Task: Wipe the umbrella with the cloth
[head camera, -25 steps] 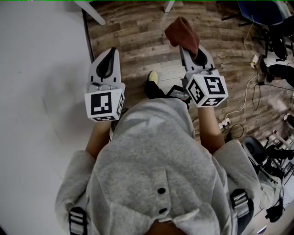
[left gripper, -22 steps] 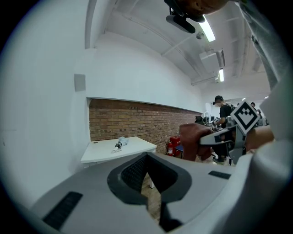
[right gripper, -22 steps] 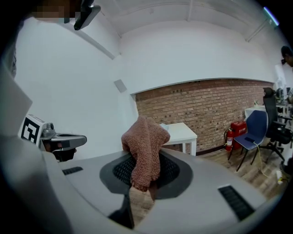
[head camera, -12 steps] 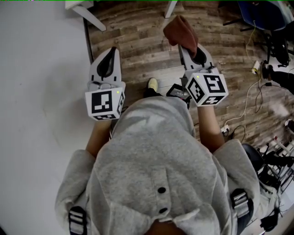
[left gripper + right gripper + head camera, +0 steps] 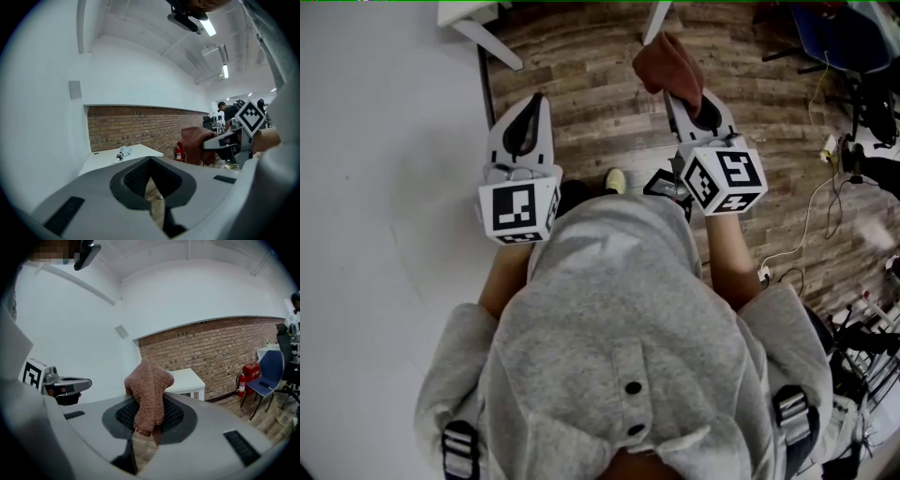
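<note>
1. Head view: The person stands on the wood floor (image 5: pixel 581 66) with both grippers held out toward the white table (image 5: pixel 465 11), of which only a corner and legs show at the top edge. The right gripper (image 5: pixel 679 92) is clenched on the rust-brown cloth (image 5: pixel 667 64). The left gripper (image 5: pixel 534 101) has its jaws pressed together with nothing in them. No umbrella shows here. I'd say the cloth is in hand and the wiping has not begun, so this is the approach.

2. Left gripper view: The jaws are closed and empty. Beyond them the white table stands against the brick wall (image 5: pixel 140 126). On its top lies a small pale-blue bundle with a dark end, which I take for the folded umbrella (image 5: pixel 123 152). It is well apart from both grippers. The cloth hangs to the right of the table.

3. Right gripper view: The cloth is pinched between the pads, its bulk standing up in front of the table. The umbrella cannot be seen here. The next move calls for closing in on the table, probably opening the left gripper to steady the umbrella, then laying the cloth on it.
</note>
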